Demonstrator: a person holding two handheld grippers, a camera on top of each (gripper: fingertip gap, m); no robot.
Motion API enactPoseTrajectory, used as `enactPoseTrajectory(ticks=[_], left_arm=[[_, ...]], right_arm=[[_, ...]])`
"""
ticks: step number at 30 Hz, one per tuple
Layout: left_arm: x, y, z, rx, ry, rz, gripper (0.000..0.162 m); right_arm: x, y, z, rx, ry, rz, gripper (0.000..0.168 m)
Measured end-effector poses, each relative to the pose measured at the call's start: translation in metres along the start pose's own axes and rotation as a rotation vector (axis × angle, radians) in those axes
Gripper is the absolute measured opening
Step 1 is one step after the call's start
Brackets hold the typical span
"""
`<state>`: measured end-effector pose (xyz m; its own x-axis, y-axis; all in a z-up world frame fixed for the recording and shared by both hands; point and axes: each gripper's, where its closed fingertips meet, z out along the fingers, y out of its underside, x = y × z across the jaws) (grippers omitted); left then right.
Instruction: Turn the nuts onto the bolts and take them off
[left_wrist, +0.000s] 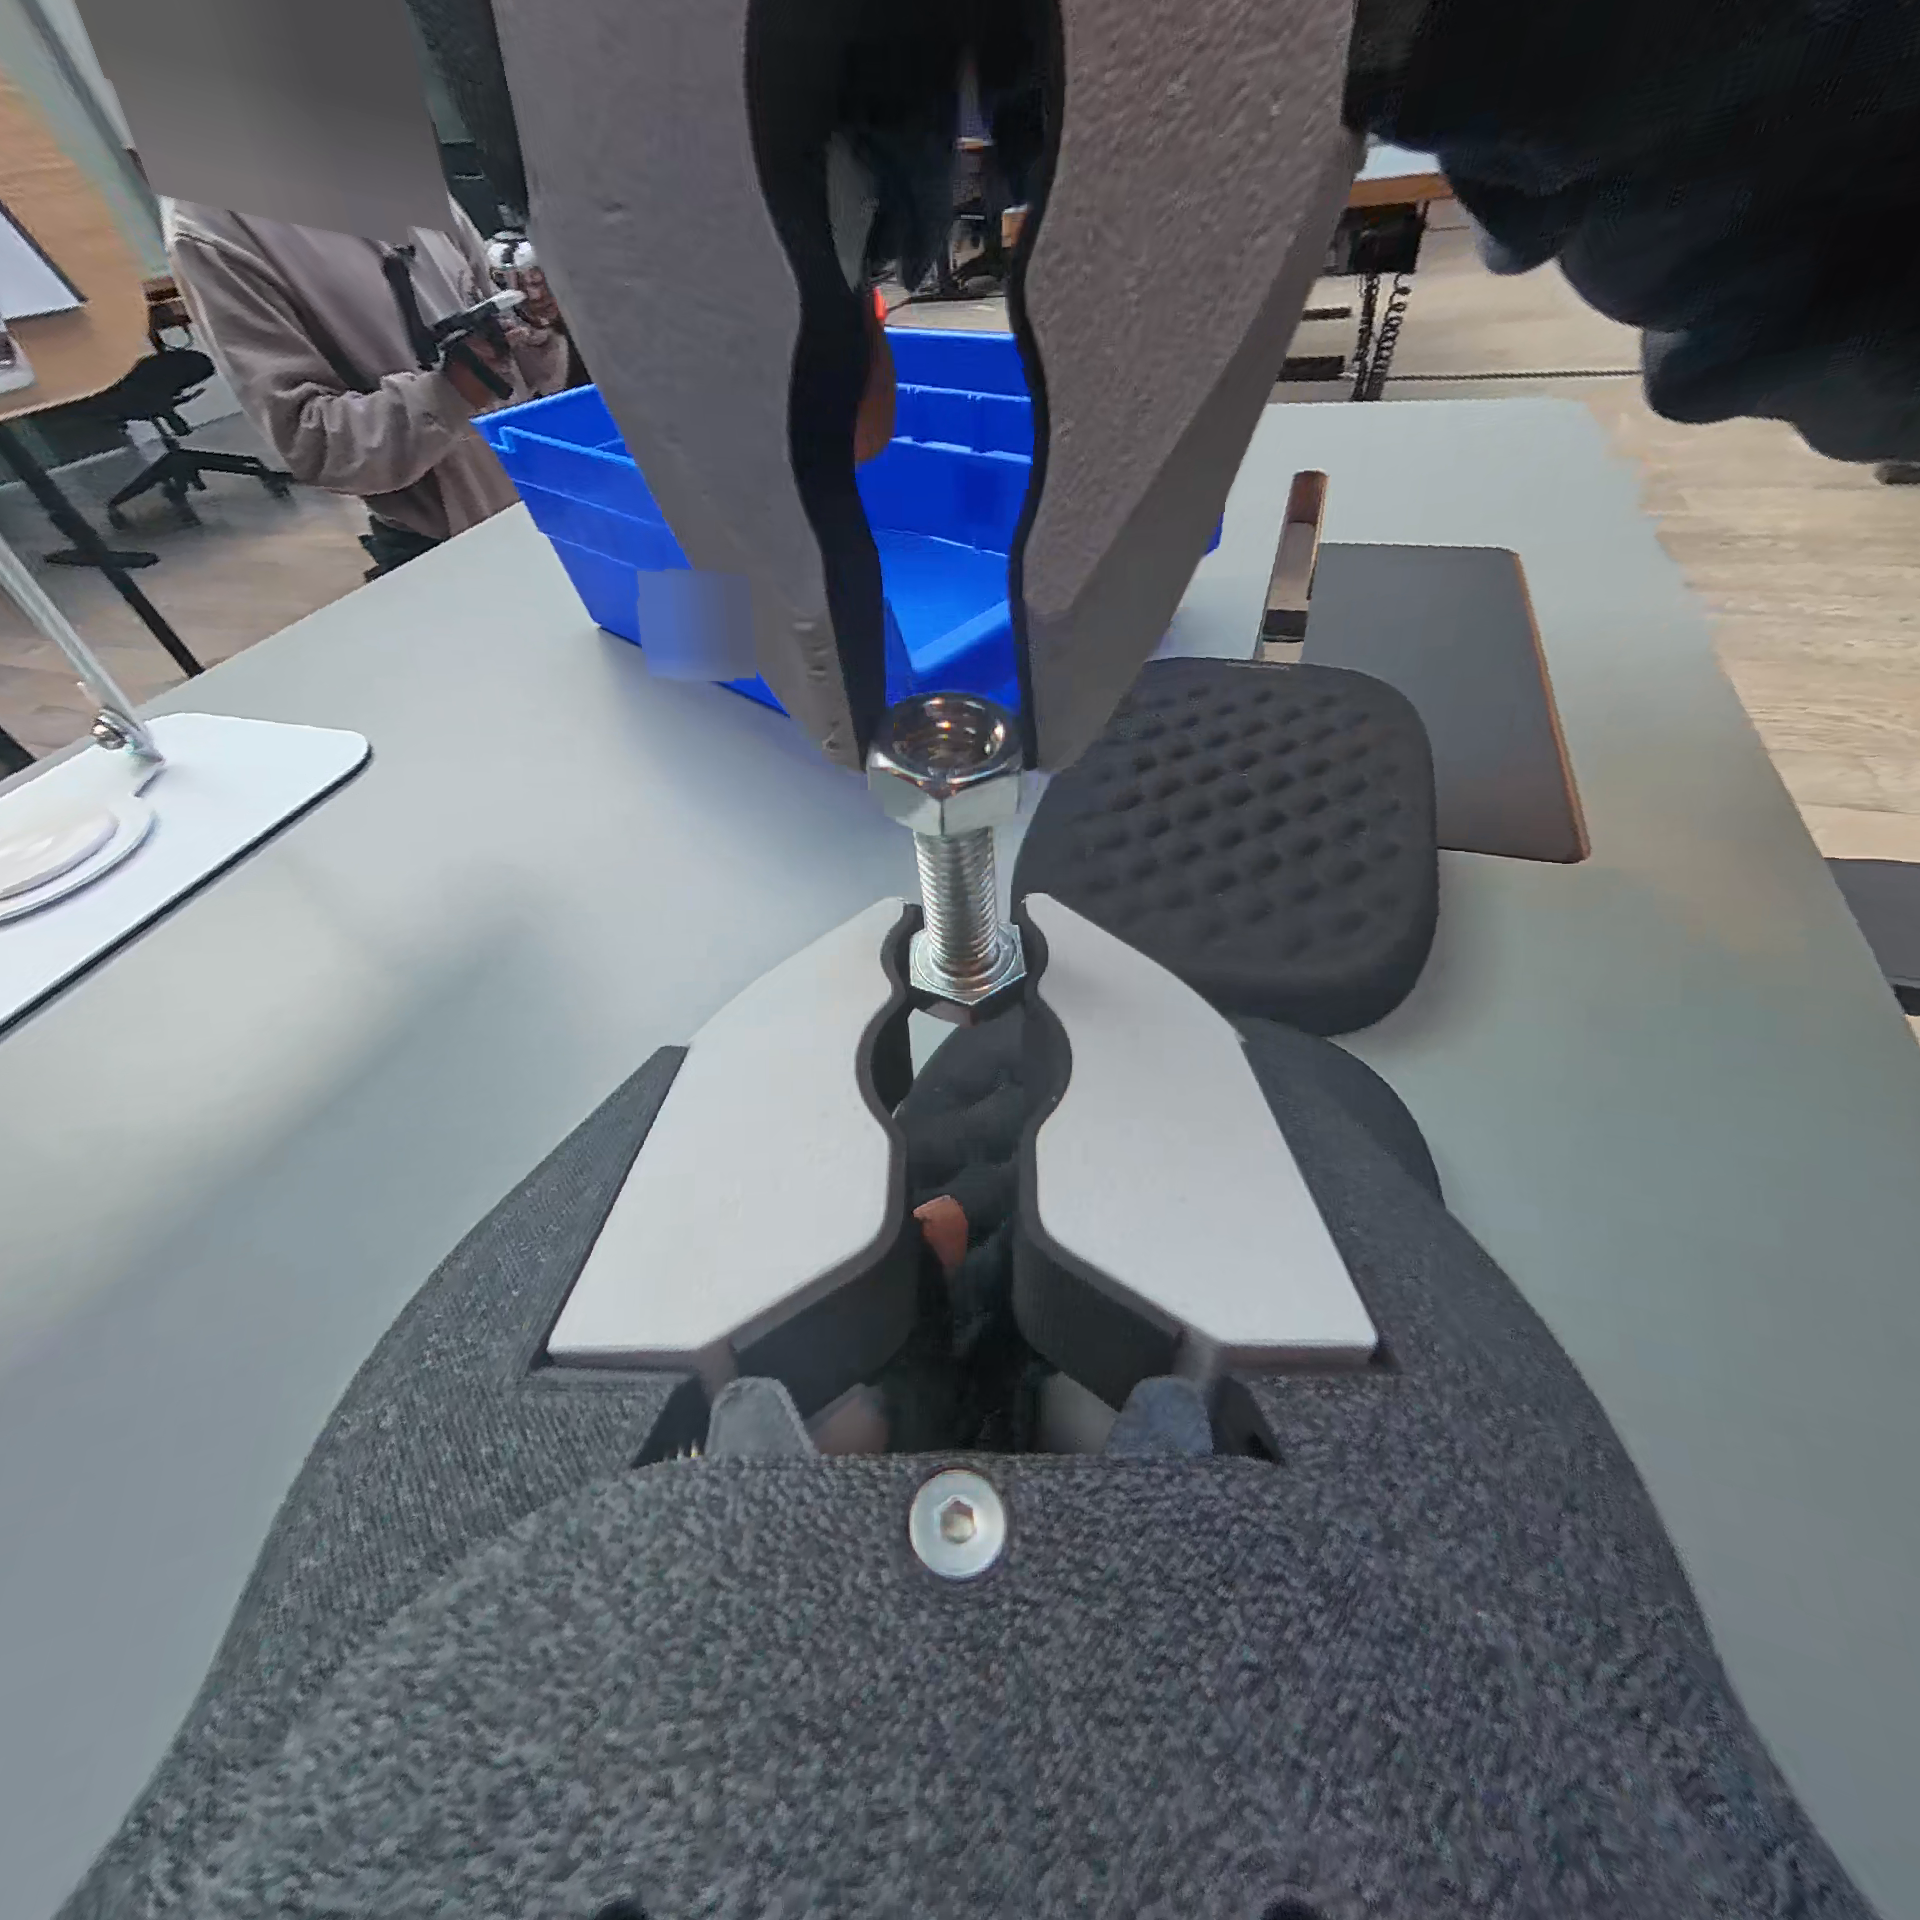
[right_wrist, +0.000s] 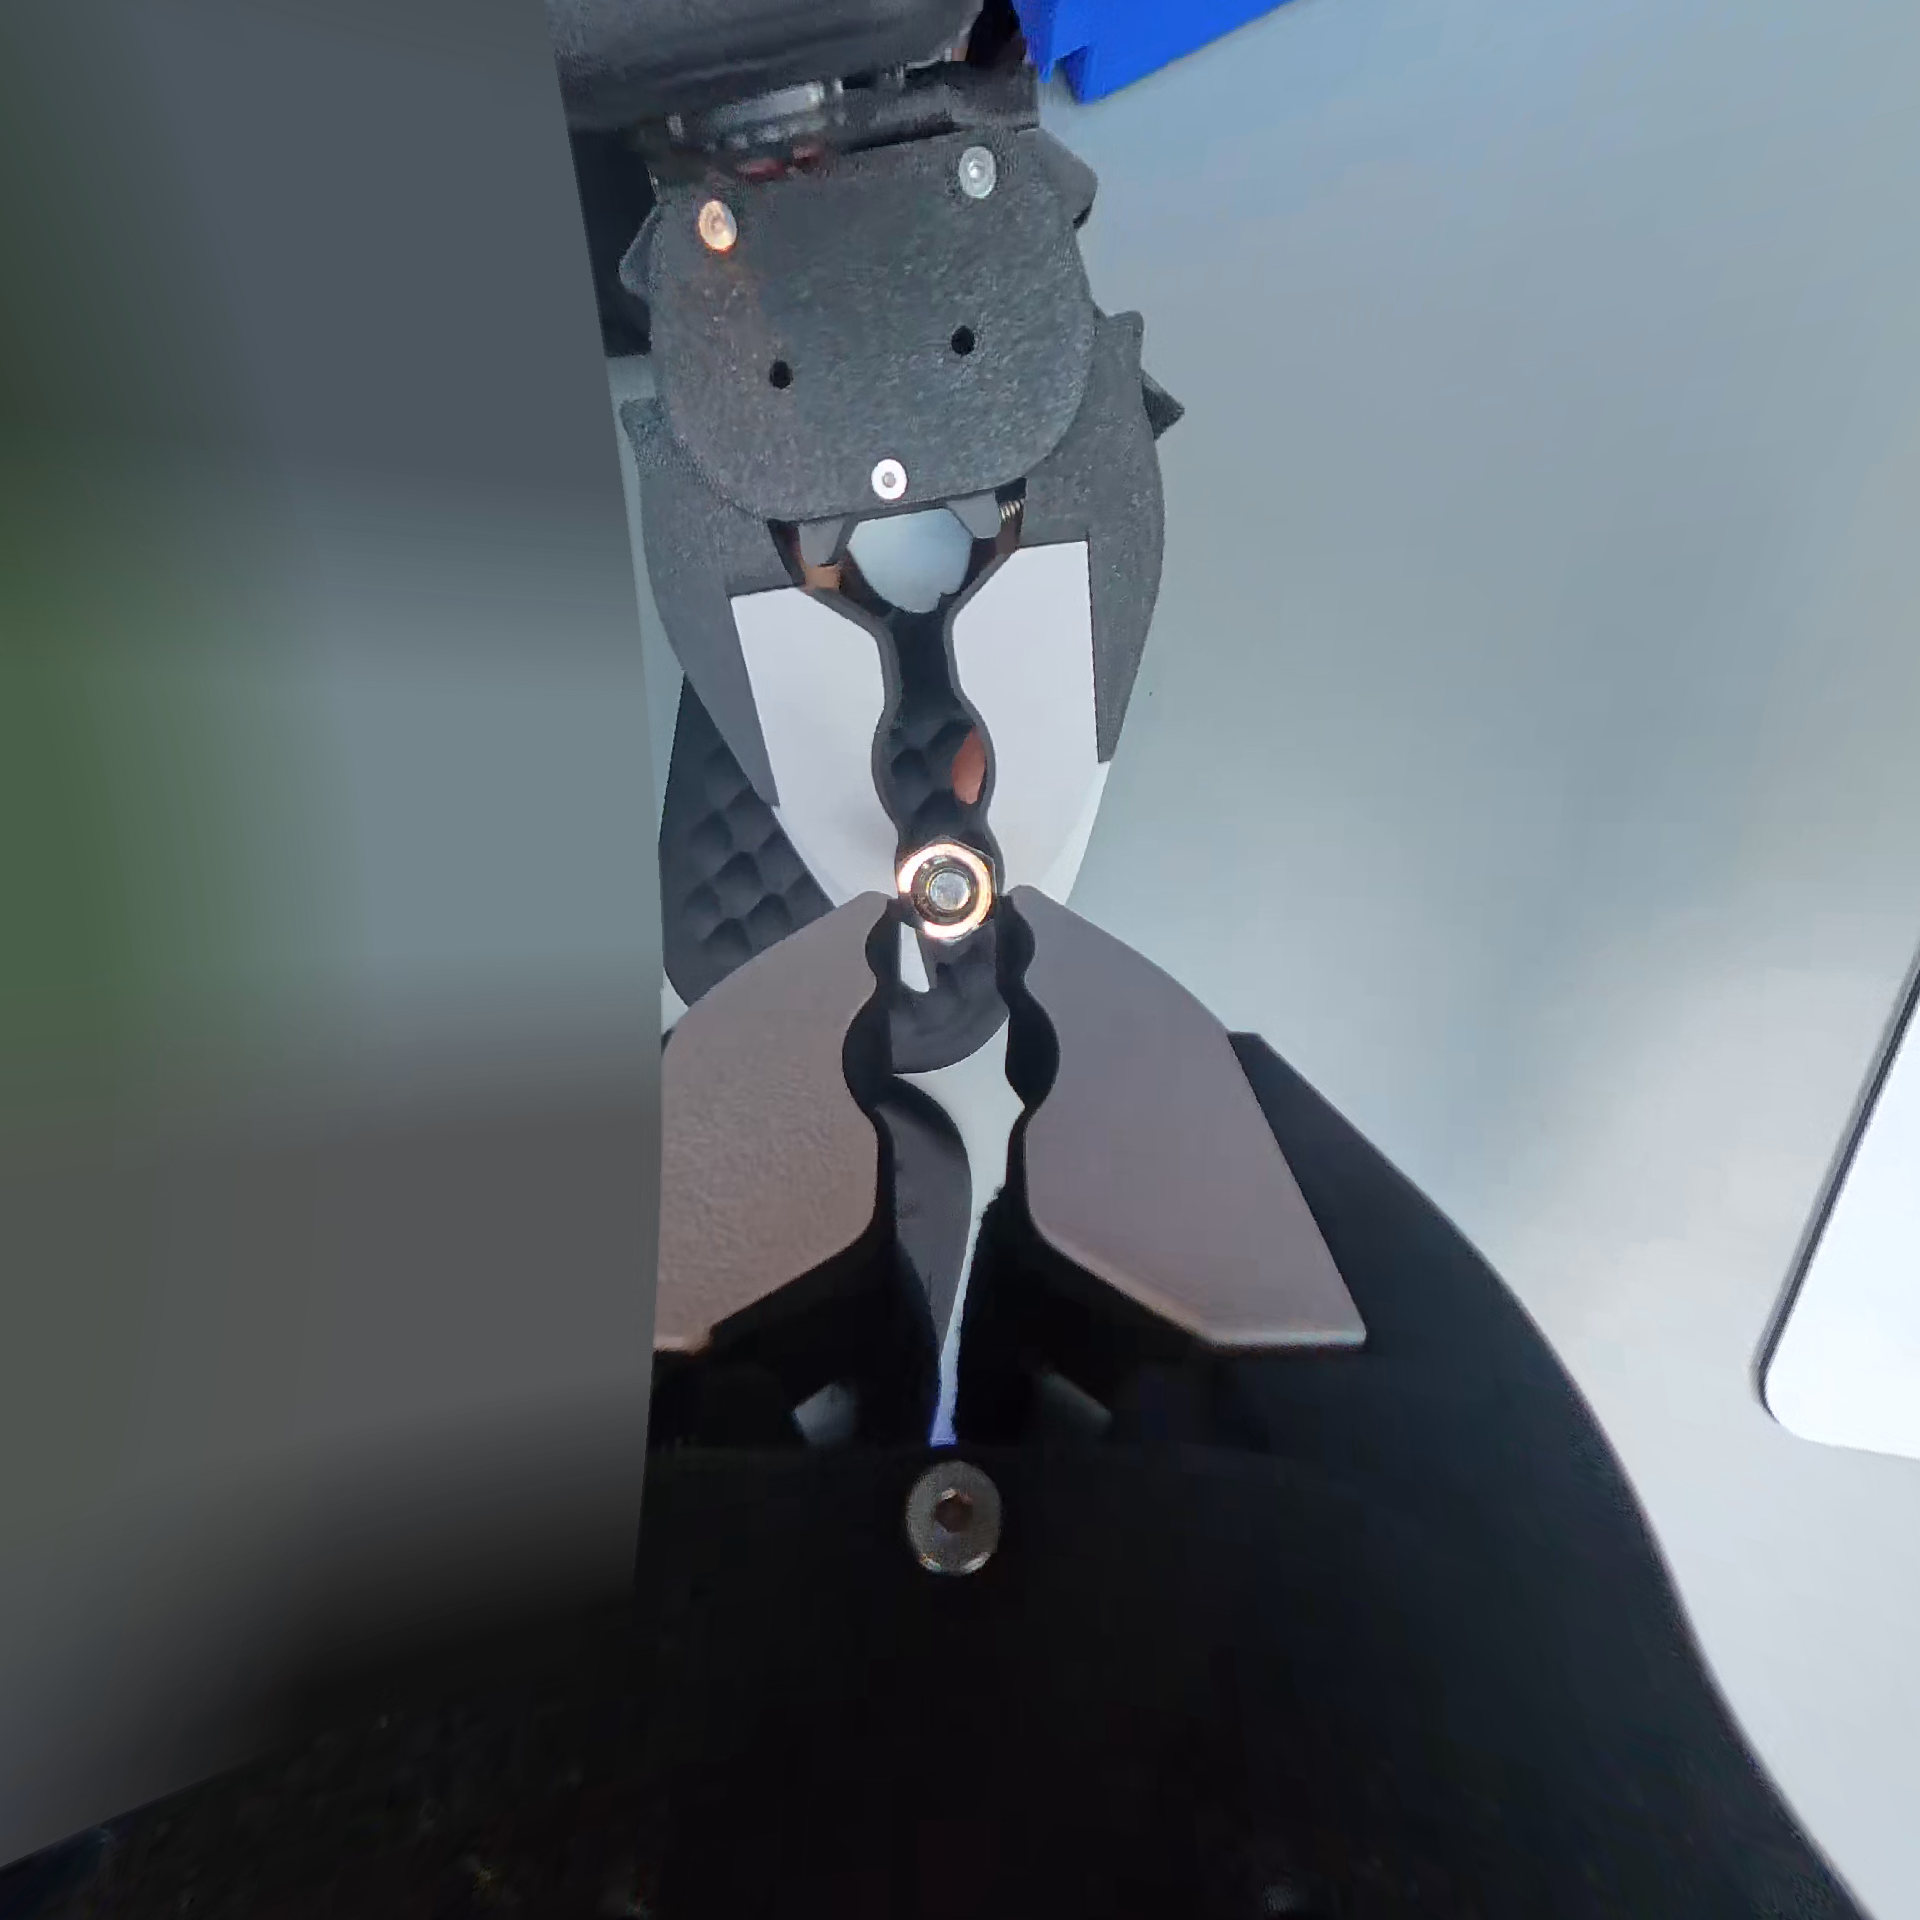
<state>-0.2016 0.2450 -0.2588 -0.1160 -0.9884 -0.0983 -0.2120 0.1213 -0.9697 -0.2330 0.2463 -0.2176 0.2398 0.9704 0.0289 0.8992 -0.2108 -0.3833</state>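
Bolt between grippers, blue bin behind (contents unseen)

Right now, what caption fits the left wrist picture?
Left gripper holds the bolt upright; right gripper pinches its nut.

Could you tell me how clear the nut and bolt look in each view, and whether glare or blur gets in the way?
Left wrist view: sharp; the nut and the bolt threads read clearly, wide-angle bending at the edges. Right wrist view: softer, bright glare on the nut, a blurred patch over the left side, the right gripper body in deep shadow.
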Motion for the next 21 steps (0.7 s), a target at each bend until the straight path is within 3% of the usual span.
enactPoseTrajectory(ticks=[2,7,9,13,21], left_arm=[[0.000,0.001,0.001,-0.009,-0.013,0.016,0.016],[0.030,0.000,-0.001,0.012,0.195,0.074,0.016],[0.033,-0.001,-0.001,0.019,0.215,0.066,0.016],[0.033,0.001,0.000,0.002,0.212,0.070,0.016],[0.007,0.012,0.006,-0.102,0.010,0.020,0.016]], right_arm=[[-0.002,0.001,0.001,0.023,-0.002,-0.017,0.017],[-0.025,0.001,0.000,0.089,-0.107,-0.350,0.016],[-0.026,0.001,0.000,0.090,-0.131,-0.389,0.016],[-0.024,0.000,0.004,0.109,-0.195,-0.321,0.016],[-0.006,0.008,0.010,0.022,-0.050,-0.012,0.016]])
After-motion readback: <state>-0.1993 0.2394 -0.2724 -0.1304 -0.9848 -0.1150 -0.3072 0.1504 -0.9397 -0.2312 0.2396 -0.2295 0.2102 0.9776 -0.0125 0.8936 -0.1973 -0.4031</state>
